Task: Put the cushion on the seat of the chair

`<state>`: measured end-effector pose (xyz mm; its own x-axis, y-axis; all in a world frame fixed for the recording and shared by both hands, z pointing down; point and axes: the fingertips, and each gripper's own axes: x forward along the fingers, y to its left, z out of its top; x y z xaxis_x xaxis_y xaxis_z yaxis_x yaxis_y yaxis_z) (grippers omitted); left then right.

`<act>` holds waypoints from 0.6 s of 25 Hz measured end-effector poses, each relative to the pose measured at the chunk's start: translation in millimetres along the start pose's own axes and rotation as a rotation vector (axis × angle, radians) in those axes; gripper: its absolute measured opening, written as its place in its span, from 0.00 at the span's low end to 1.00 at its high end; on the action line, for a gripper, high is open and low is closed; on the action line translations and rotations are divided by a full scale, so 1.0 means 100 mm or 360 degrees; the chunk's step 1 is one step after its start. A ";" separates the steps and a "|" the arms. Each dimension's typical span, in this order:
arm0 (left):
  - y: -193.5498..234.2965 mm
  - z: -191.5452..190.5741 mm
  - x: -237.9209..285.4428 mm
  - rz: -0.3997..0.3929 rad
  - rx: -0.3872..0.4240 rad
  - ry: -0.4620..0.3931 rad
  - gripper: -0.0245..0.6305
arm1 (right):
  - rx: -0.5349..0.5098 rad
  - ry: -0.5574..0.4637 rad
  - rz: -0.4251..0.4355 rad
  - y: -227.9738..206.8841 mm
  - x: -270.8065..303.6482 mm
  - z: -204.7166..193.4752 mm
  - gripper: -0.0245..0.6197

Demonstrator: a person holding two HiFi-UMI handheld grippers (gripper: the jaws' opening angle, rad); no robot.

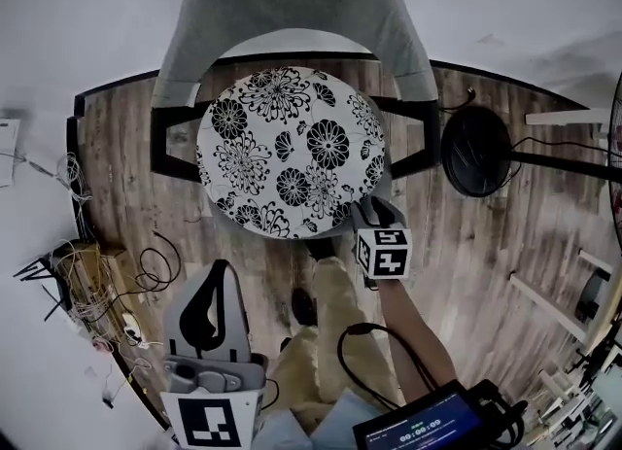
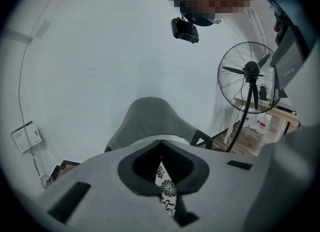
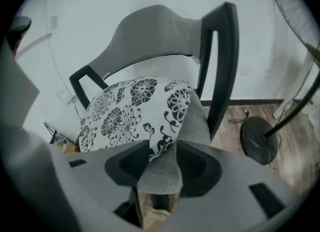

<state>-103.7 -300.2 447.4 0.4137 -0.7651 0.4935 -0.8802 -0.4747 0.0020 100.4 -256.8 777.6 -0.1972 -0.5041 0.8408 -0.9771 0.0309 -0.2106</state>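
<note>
the cushion [image 1: 290, 152], round and printed with dark flowers, already lies flat on the seat [image 3: 198, 124] of the chair [image 1: 292, 1]. it sits between the two black armrests and in front of the grey backrest, and in the head view it covers nearly the whole seat, with only a thin grey strip showing along its right edge. the right tool [image 1: 374, 209] is at the cushion's front right edge. its jaws stand wide, and in the right gripper view the cushion's hem and the grey front corner of the seat lie in the gap between them, while the pads do not appear to press on either. the left tool [image 1: 216, 278] hangs well back from the chair, over the wooden floor [image 1: 486, 244]. its jaws are drawn together with nothing between them, and only a thin slit is left, through which a bit of the flower print shows far off. judging by how things lie, the placing itself looks done: the cushion rests on the seat and seems roughly centred. what remains, at most, is a small nudge to square it, and taking the right tool clear without dragging the hem along.
</note>
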 end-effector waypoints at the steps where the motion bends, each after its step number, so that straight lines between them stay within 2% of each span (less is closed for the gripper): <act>1: -0.02 -0.02 0.02 -0.0005 0.0003 -0.0017 0.05 | 0.0074 -0.0008 0.0017 -0.02 0.04 -0.04 0.31; 4: -0.01 -0.03 0.16 -0.0003 0.0058 -0.0097 0.05 | 0.0198 -0.0047 0.0049 -0.06 0.12 -0.07 0.33; 10: 0.10 -0.11 0.59 0.0018 0.0161 -0.0199 0.05 | 0.0275 -0.0179 0.0044 -0.08 0.04 0.01 0.33; 15: 0.12 0.02 0.83 0.0002 0.0192 -0.0252 0.05 | 0.0286 -0.0135 0.0054 -0.05 0.14 0.06 0.30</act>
<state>-79.2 -370.5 487.0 0.4527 -0.8200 0.3502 -0.8504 -0.5152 -0.1071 103.0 -269.5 787.8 -0.2150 -0.5767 0.7882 -0.9385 -0.1013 -0.3301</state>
